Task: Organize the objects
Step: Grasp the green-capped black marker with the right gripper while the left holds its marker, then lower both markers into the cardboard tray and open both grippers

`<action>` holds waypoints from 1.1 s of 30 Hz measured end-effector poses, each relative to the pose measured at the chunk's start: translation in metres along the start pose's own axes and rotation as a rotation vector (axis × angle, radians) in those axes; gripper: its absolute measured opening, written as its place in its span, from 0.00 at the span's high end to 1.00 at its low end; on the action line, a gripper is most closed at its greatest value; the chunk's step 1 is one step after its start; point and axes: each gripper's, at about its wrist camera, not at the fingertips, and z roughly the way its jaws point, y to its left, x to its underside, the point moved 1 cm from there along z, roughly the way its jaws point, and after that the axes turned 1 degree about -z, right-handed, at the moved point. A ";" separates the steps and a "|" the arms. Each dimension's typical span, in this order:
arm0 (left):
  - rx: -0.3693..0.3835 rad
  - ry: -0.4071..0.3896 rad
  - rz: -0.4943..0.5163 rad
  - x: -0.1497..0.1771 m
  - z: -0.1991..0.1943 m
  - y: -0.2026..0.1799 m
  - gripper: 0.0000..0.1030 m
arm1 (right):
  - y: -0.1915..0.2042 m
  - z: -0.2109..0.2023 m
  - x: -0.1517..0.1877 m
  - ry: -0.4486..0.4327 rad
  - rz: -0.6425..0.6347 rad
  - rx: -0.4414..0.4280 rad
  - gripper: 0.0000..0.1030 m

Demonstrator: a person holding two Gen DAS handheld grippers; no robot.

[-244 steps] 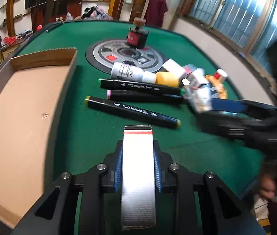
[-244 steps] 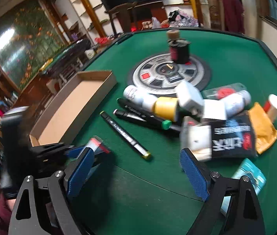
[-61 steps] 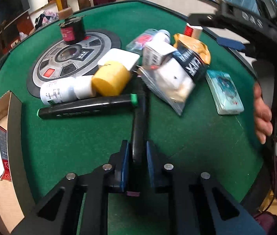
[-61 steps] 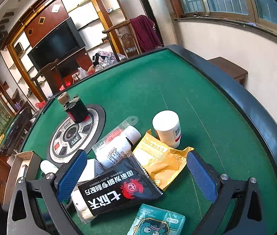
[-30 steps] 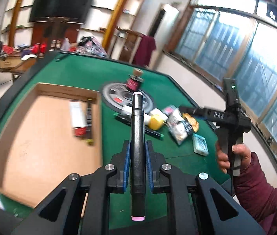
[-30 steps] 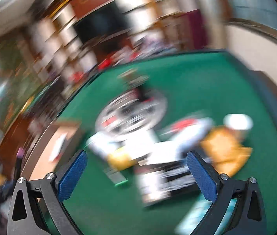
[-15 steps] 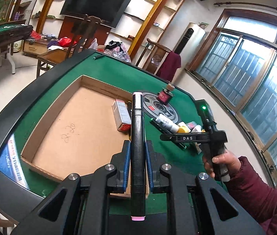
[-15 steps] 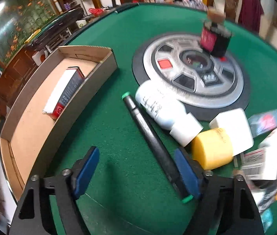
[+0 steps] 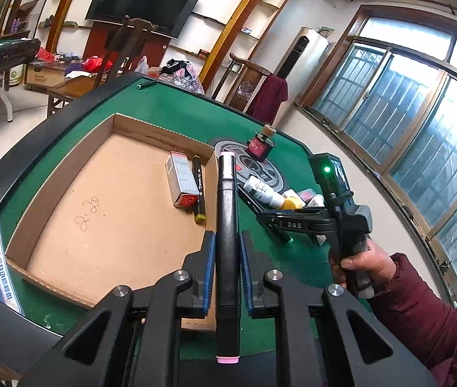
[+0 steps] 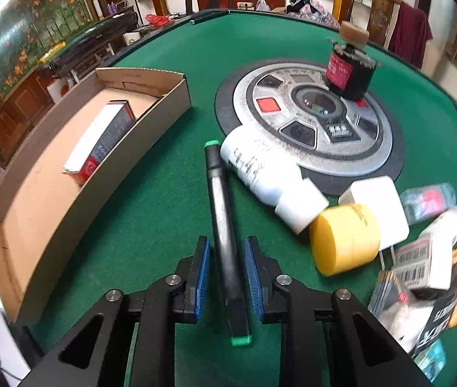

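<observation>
My left gripper [image 9: 227, 242] is shut on a black marker with pink caps [image 9: 226, 213] and holds it above the near right corner of the cardboard tray [image 9: 99, 193]. In the tray lie a silver box with a red end [image 9: 181, 182] and a yellow-capped marker [image 9: 198, 193]. In the right wrist view, my right gripper [image 10: 226, 245] points down at the green felt. Its jaws are closing around a black marker with green caps [image 10: 220, 193] that lies flat, with a thin gap still showing at each blue pad [image 10: 202, 261].
A white bottle [image 10: 260, 167] lies touching the green-capped marker's far end. Beside it sit a yellow jar [image 10: 344, 238], a white box [image 10: 376, 206] and several packets [image 10: 422, 267]. A black-and-red bottle [image 10: 351, 71] stands on the round grey panel [image 10: 260, 96]. A person's hand [image 9: 360, 261] holds the right gripper.
The right gripper swung down onto the green-capped marker and its jaws narrowed from wide open to almost touching it. The left gripper drifted slightly over the tray, still gripping the pink-capped marker.
</observation>
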 end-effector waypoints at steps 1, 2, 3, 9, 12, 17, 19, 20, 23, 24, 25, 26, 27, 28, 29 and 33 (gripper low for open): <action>0.002 0.000 -0.008 0.000 -0.001 0.001 0.86 | 0.002 0.003 -0.004 -0.002 -0.013 0.016 0.76; 0.001 -0.001 -0.014 0.001 -0.001 0.003 0.86 | 0.005 0.004 -0.002 -0.007 -0.025 0.031 0.76; -0.001 0.000 -0.015 0.001 -0.001 0.004 0.86 | 0.007 0.006 -0.004 -0.018 -0.040 0.053 0.76; -0.031 0.005 -0.014 0.004 -0.002 0.007 0.86 | 0.015 0.010 -0.006 -0.058 -0.033 0.079 0.84; -0.034 -0.002 -0.018 0.000 -0.007 0.008 0.86 | 0.019 0.003 0.001 -0.093 -0.001 0.029 0.84; -0.044 0.000 -0.026 -0.015 -0.013 0.011 0.86 | 0.020 -0.038 -0.006 -0.178 0.086 -0.168 0.84; -0.063 0.012 -0.026 -0.028 -0.010 0.014 0.86 | 0.030 -0.052 -0.014 -0.191 0.101 -0.257 0.84; -0.075 0.018 -0.023 -0.035 -0.008 0.015 0.86 | 0.036 -0.059 -0.021 -0.191 0.112 -0.318 0.84; -0.127 0.023 0.002 -0.061 0.004 0.024 0.86 | 0.055 -0.059 -0.042 -0.167 0.144 -0.437 0.84; -0.132 0.034 -0.002 -0.069 0.010 0.029 0.86 | 0.063 -0.055 -0.052 -0.152 0.155 -0.476 0.83; -0.121 0.052 -0.021 -0.078 0.018 0.036 0.86 | 0.073 -0.050 -0.059 -0.140 0.161 -0.494 0.83; -0.115 0.071 -0.043 -0.085 0.028 0.045 0.86 | 0.081 -0.044 -0.066 -0.128 0.164 -0.502 0.83; -0.127 0.085 -0.053 -0.090 0.037 0.052 0.86 | 0.090 -0.036 -0.074 -0.107 0.170 -0.512 0.83; -0.152 0.101 -0.058 -0.095 0.049 0.059 0.86 | 0.098 -0.028 -0.080 -0.084 0.182 -0.521 0.83; -0.163 0.113 -0.063 -0.097 0.058 0.064 0.86 | 0.107 -0.015 -0.087 -0.058 0.192 -0.521 0.83; -0.185 0.174 -0.105 -0.100 0.095 0.085 0.86 | 0.123 0.021 -0.101 -0.002 0.200 -0.460 0.83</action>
